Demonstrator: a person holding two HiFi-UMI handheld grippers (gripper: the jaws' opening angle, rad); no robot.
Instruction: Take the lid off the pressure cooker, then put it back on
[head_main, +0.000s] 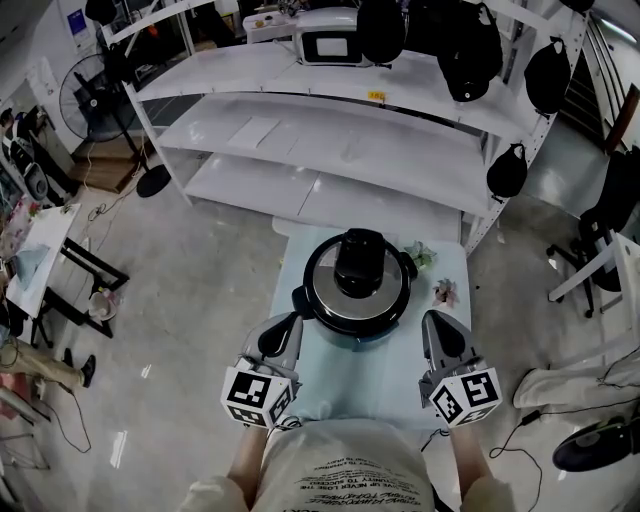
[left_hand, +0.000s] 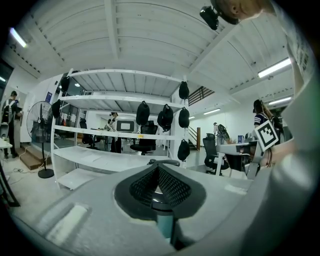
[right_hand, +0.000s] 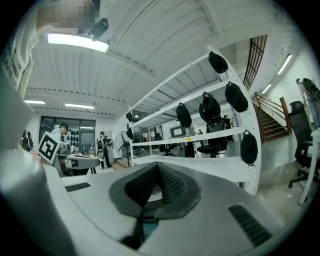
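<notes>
Left claw (head_main: 288, 328) and right claw (head_main: 436, 326) shut, empty, short of lid (head_main: 328, 296); best open first, then grip handle (head_main: 357, 262) squarely.

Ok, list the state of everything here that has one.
lid: seated on the pressure cooker, not yet taken off
pressure cooker: upright on the table
left gripper: fingers shut, holding nothing
right gripper: fingers shut, holding nothing
fan: standing upright; running or not, cannot tell
</notes>
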